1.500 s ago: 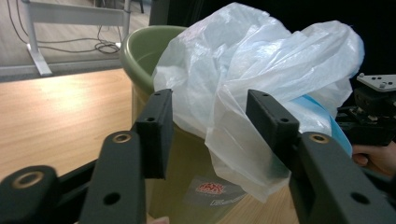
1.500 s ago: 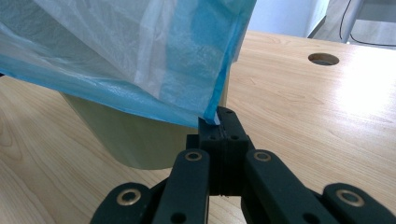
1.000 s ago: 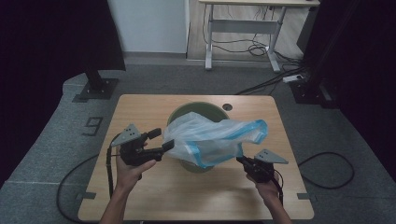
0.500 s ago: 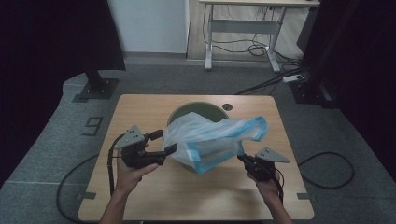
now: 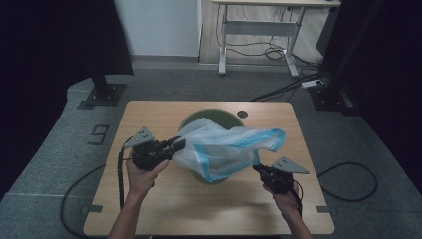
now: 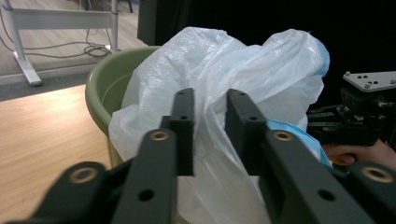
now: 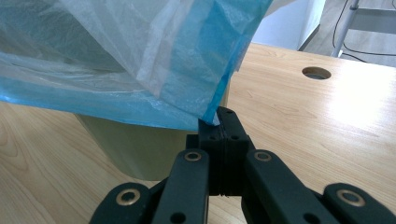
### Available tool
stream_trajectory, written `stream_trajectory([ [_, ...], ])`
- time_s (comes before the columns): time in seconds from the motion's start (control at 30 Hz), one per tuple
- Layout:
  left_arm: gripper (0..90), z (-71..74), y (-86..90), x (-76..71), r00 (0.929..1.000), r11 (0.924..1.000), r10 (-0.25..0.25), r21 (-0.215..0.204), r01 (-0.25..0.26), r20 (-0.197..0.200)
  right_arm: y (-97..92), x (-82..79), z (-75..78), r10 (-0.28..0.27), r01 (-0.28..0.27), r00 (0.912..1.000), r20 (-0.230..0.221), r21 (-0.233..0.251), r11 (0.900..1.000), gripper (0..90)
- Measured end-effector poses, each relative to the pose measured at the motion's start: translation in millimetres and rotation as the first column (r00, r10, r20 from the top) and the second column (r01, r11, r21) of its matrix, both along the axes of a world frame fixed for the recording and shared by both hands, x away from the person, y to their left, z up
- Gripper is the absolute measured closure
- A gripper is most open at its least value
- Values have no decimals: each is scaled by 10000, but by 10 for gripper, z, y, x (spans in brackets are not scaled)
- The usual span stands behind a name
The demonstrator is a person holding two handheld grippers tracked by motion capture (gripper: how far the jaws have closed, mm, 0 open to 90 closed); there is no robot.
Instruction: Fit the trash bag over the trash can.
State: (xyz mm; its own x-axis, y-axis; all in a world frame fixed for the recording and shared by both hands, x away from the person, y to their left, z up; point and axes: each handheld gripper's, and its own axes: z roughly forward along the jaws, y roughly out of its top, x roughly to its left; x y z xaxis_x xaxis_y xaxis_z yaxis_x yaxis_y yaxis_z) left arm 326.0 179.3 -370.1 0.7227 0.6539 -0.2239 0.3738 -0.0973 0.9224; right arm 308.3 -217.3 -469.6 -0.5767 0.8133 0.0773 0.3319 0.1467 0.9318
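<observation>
A translucent white plastic bag (image 5: 224,149) with a blue edge hangs stretched over a green round bin (image 5: 199,119) in the middle of the wooden table (image 5: 149,214). My left gripper (image 5: 178,145) is at the bag's left side. Its jaws have just been closing, and a fold of the bag (image 6: 243,60) is pinched between them in the left gripper view (image 6: 210,100). My right gripper (image 5: 256,169) is shut on the bag's blue lower corner (image 7: 140,56), seen at the tips in the right gripper view (image 7: 218,121). The bin's wall (image 7: 135,149) stands just behind.
A round cable hole (image 5: 242,114) sits in the table behind the bin. A white desk frame (image 5: 259,30) with cables stands on the floor beyond the table. A black stand base (image 5: 102,94) is at the far left. Cables trail from both grippers.
The bag's upper right part has risen and spread out to the right. The left gripper's jaws have come together on the bag's left edge. The right gripper has stayed put.
</observation>
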Motion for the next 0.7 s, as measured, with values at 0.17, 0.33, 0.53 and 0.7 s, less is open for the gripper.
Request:
stream_trajectory([
  [0.17,850,-47,42,61,9996,9996,156,-226,-162,-235,-30,-18,-17,87,-87,10000,4,48,10000,798],
  [0.33,875,-81,70,63,9993,9997,215,-126,-218,-302,-164,-124,58,-139,115,9988,470,526,9986,606],
  [0.53,882,-72,104,47,9989,9989,394,-233,-399,-240,-487,-275,265,-862,781,9947,559,1345,9878,530],
  [0.7,884,-71,68,48,9986,9986,479,-196,-484,-239,-518,-368,492,-995,850,9894,1060,1335,9874,460],
])
